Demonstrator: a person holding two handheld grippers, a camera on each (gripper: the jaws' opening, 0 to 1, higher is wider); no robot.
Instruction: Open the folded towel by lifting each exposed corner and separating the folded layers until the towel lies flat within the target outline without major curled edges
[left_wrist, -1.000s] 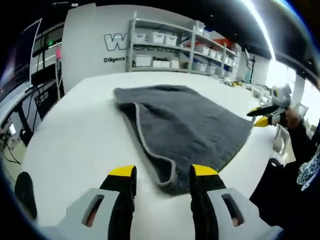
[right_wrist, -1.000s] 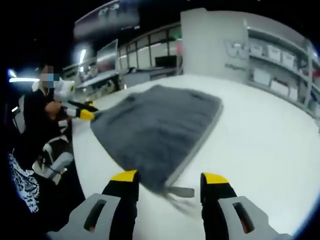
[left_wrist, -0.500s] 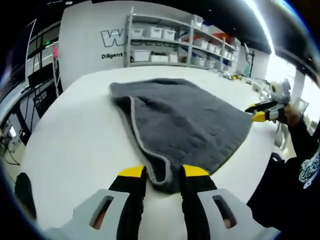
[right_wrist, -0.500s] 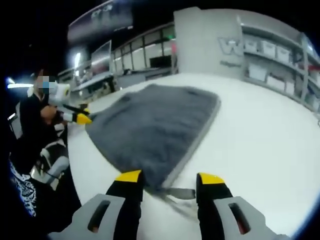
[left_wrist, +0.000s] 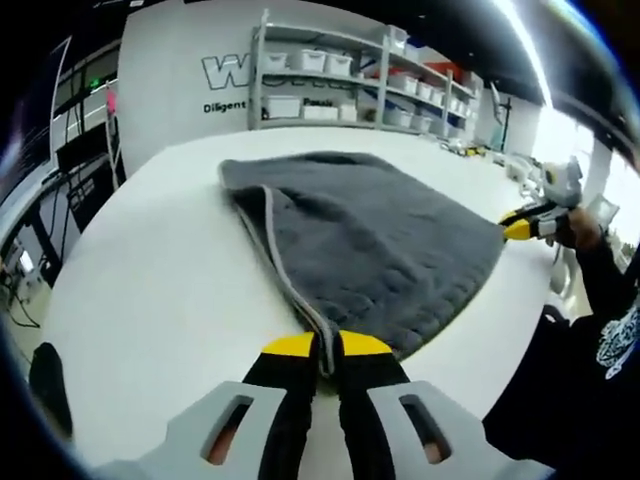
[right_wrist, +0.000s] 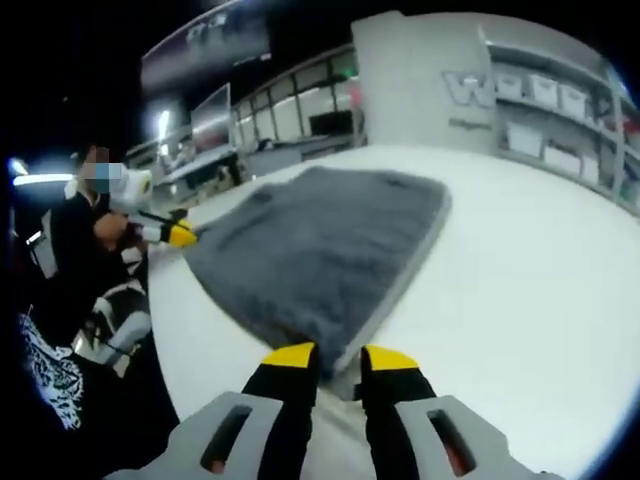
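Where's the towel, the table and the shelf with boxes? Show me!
towel (left_wrist: 380, 240): left gripper view, middle of the grey top layer.
table (left_wrist: 170, 270): left gripper view, bare white top beside the towel.
shelf (left_wrist: 330, 90): left gripper view, rack holding white boxes.

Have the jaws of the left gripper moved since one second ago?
Yes. The left gripper has closed: its jaws, earlier apart on either side of the grey towel corner, now pinch that corner's edge on the white table.
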